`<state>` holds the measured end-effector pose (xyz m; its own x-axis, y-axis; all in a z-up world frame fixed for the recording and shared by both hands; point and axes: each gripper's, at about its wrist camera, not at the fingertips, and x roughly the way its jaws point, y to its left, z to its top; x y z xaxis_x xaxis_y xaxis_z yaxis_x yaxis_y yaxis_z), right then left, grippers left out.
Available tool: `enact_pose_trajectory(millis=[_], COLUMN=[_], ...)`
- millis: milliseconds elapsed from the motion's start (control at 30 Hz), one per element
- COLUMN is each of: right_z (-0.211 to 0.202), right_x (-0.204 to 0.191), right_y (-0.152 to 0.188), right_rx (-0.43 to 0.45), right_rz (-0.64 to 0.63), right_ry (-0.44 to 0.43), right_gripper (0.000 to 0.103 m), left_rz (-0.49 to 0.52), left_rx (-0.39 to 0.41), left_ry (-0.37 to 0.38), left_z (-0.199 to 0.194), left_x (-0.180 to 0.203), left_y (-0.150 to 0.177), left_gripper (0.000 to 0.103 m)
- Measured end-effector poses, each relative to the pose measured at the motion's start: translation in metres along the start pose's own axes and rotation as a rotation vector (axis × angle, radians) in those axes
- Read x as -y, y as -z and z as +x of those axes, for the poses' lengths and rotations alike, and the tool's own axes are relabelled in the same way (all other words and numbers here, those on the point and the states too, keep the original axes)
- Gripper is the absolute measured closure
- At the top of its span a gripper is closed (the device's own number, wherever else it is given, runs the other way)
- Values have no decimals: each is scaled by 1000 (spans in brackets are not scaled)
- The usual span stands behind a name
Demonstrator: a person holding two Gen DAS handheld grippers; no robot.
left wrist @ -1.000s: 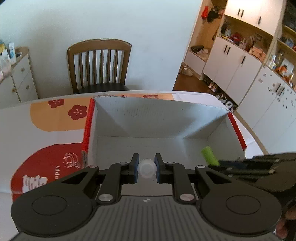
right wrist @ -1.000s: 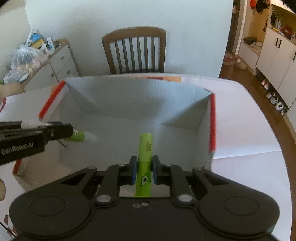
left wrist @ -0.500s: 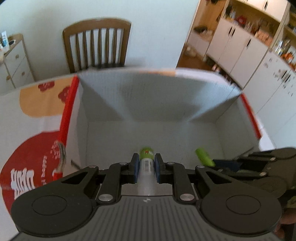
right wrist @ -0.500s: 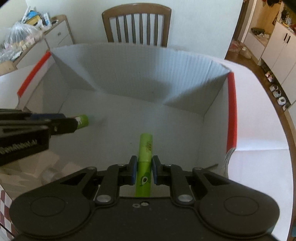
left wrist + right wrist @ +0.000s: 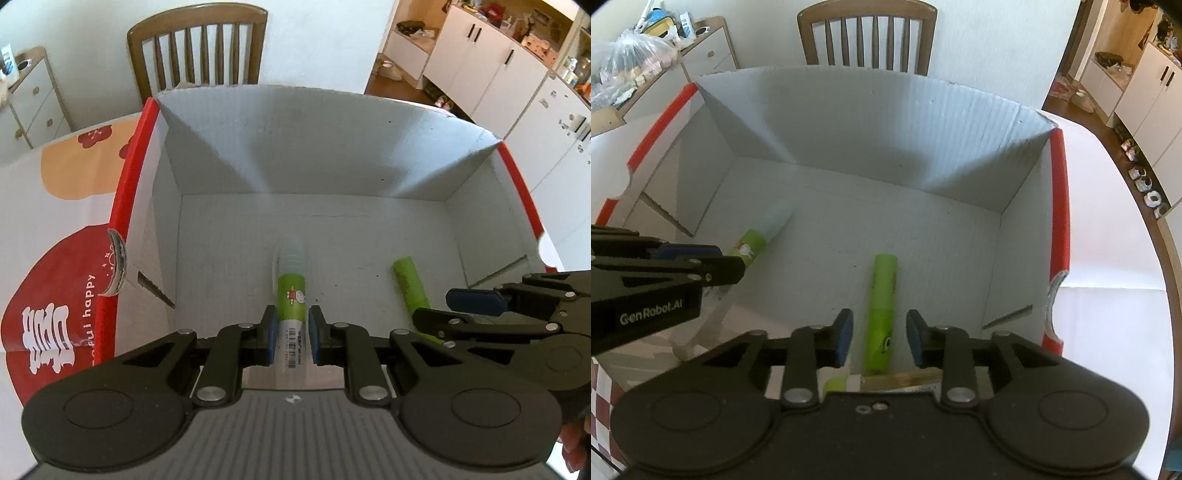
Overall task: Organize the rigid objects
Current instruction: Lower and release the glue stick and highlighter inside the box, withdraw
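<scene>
Both grippers reach down into a white cardboard box [image 5: 332,155] with red rims. My left gripper [image 5: 290,334] is shut on a glue stick [image 5: 291,291] with a green label and a clear cap, whose far end points at the box floor. That glue stick [image 5: 755,240] also shows at the left of the right wrist view. My right gripper [image 5: 879,338] has its jaws opening, and a plain green tube [image 5: 882,310] lies between them on the box floor, touching neither pad. In the left wrist view the green tube [image 5: 408,282] lies to the right.
A wooden chair [image 5: 197,48] stands behind the box [image 5: 871,122]. A red and orange printed sheet [image 5: 62,236] lies left of the box. White cabinets [image 5: 491,59] line the right side, and a drawer unit [image 5: 698,48] with bags stands far left.
The left gripper sank into the box and tilted down, so the glue stick now points at the floor. The right gripper's jaws parted and let go of the green tube.
</scene>
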<state>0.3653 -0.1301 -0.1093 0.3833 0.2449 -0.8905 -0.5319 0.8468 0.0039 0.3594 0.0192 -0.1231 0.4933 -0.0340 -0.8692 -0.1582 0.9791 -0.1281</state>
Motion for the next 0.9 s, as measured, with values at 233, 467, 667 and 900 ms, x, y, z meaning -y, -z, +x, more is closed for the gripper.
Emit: enact_pose_trajectory(millis=[233,467,667,900], right_z=[-19,-40,-58,-76], right_x=[-2,-3,-9,-21], right_y=[4,10,19,31], right_rx=[43,88,121,150], right_rz=[10,29,39,39], right_ry=[-16,-28,-30,-22], right_gripper=[55,50,46,42], left_rz=[-3,7,40,67], left_rx=[30,75,118,154], left_ry=[4,11,5,1], left_z=[-19,-42,-65,-87], left_x=[-1,-2,2,2], left_y=[7,11,17,28], left_gripper=[86,86,85,85])
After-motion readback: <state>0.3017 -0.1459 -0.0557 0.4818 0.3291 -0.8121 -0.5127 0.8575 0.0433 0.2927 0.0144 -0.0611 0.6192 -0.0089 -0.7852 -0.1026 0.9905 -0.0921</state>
